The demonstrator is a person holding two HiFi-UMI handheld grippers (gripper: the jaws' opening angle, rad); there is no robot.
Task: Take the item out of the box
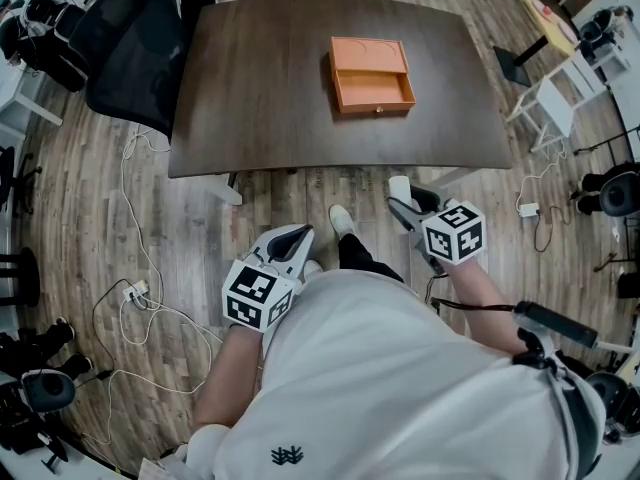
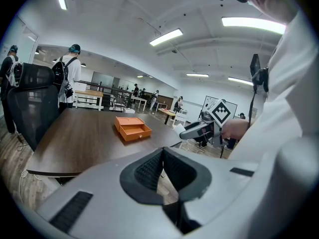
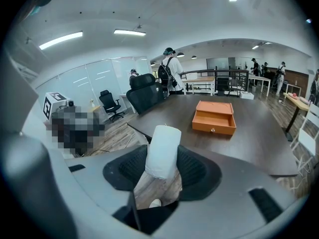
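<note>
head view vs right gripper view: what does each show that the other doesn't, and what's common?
Head view only: the wearer's white shirt and the cables trailing over the wood floor.
Right gripper view only: a standing person with a backpack beyond the table, and the ceiling lights.
Both: the open orange box on the dark table, the black chair at its corner, and the white cylinder held in the jaws of the right gripper.

The left gripper (image 2: 162,156), jaws seemingly pressed together, faces the orange box (image 2: 132,128) on the table (image 2: 79,141).
</note>
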